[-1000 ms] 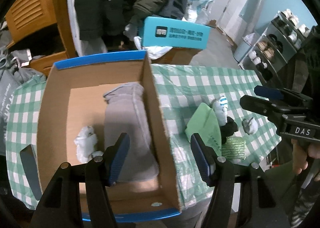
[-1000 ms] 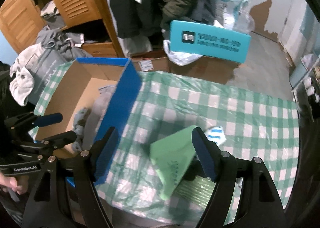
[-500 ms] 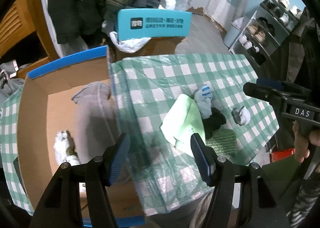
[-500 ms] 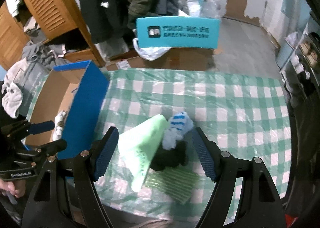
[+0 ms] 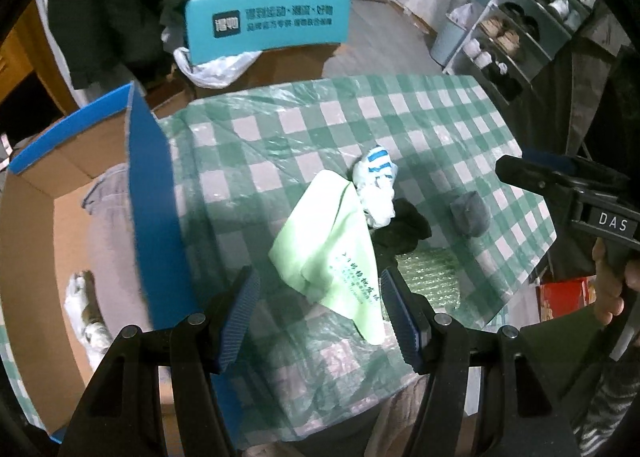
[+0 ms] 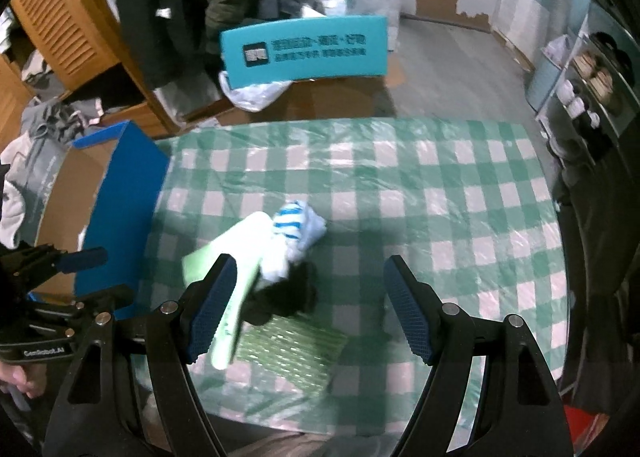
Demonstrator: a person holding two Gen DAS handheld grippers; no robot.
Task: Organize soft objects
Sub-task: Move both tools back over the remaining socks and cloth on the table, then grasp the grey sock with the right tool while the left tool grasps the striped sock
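Two soft items already lie in the box (image 5: 72, 185) at the table's left end: a grey garment (image 5: 112, 241) spread on the floor of it and a white bundle (image 5: 86, 309) at its near side. Judged from that, the sorting is partly done.

Five pieces are left on the checked cloth (image 5: 400, 129), gathered in a loose heap right of the box:
- pale green bag (image 5: 332, 253), flat, printed, nearest the box
- striped sock (image 5: 374, 185), white with blue bands, balled, touching the bag's upper edge
- black sock (image 5: 404, 229), just below the striped one, partly under it
- green mesh pad (image 5: 428, 277), flat, at the near edge of the heap
- grey sock (image 5: 470, 213), balled, a little apart to the right

Left gripper (image 5: 320, 313): jaws apart, nothing between the pads, hanging above the bag's near corner. No contact that I can make out.

Right gripper (image 6: 310, 309): jaws apart and empty, above the black sock and mesh pad. Its left pad overlaps the bag in view, but whether it touches cannot be told; the frame is blurred there.

Estimate: well under halfway, with the whole heap yet to go into the box. Neither tool carries anything.
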